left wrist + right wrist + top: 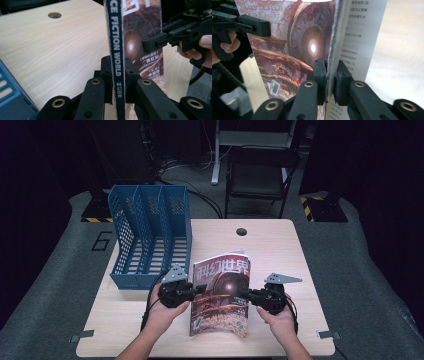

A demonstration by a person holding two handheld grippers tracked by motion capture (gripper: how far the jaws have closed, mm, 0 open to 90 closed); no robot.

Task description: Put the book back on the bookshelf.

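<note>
L tongs (200, 290) + R tongs (243, 294) clamp magazine (221, 295), seemingly off table (125, 320).

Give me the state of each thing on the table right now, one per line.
Magazine: closed, held upright off the table.
Left hand-held gripper: shut on the magazine's spine.
Right hand-held gripper: shut on the magazine's open edge.
Blue file rack: upright, empty.

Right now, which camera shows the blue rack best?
The high view: the whole blue rack stands at the table's back left, its slots open toward the camera. The left gripper view catches just a blue corner at its lower left edge. The right gripper view looks at the magazine instead.
</note>
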